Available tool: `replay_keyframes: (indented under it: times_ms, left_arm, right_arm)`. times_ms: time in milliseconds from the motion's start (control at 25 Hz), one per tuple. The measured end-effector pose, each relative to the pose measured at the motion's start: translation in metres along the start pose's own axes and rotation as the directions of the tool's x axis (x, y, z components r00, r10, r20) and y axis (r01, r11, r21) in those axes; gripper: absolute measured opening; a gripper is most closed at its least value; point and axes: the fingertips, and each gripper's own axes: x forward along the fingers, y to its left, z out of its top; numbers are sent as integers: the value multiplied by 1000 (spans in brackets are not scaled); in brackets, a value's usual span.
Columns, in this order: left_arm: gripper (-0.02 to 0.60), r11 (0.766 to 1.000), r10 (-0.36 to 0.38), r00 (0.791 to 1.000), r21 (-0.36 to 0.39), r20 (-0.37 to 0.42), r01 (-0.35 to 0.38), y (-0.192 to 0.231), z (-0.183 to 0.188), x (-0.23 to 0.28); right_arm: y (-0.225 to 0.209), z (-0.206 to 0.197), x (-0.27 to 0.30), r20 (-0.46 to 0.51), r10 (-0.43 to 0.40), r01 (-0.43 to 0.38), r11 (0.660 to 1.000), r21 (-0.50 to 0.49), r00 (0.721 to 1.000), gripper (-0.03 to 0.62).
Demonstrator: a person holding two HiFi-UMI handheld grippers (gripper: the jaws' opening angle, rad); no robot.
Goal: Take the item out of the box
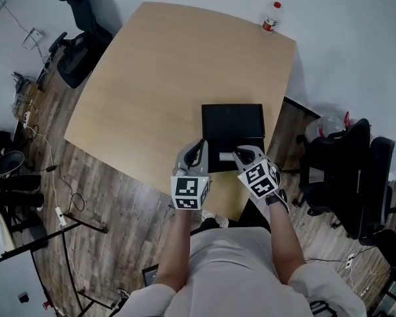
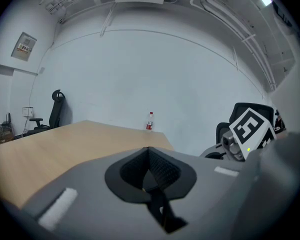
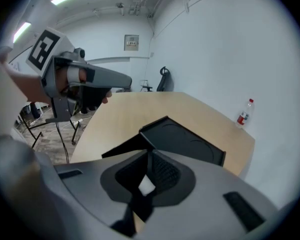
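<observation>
A black box [image 1: 232, 121] lies open near the table's front edge, its lid [image 3: 185, 140] tipped back. A small white item [image 1: 226, 156] rests in the box's near half. My right gripper [image 1: 240, 152] is shut, its tips at the item's right end. In the right gripper view a white patch [image 3: 146, 186] shows in the gap behind the closed tips [image 3: 150, 156]; I cannot tell whether it is pinched. My left gripper [image 1: 200, 144] hovers at the box's left front corner, shut with nothing in it [image 2: 149, 154].
A red-labelled water bottle [image 1: 270, 16] stands at the far right corner of the wooden table [image 1: 158, 78]. Black office chairs stand at the far left [image 1: 79, 38] and at the right [image 1: 346, 170]. Cables and stands lie on the floor at the left.
</observation>
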Motion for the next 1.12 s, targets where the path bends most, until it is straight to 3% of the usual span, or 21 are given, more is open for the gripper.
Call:
replay_keyframes:
  times_ms: [360, 480, 960, 1120]
  left_arm:
    - [9, 999, 26, 1000, -19, -12, -26, 18, -3, 2]
    - [9, 999, 33, 999, -29, -21, -33, 17, -10, 2]
    - [9, 995, 82, 996, -60, -36, -84, 33, -20, -9]
    - [9, 994, 85, 996, -63, -42, -87, 32, -23, -9]
  right_arm:
    - [12, -28, 35, -150, 111, -137, 975, -176, 982, 19]
    - [15, -39, 43, -191, 150, -191, 958, -216, 970, 51]
    - [39, -73, 73, -344, 286, -390, 874, -289, 895, 180]
    - [43, -79, 80, -358, 302, -413, 861, -295, 884, 184]
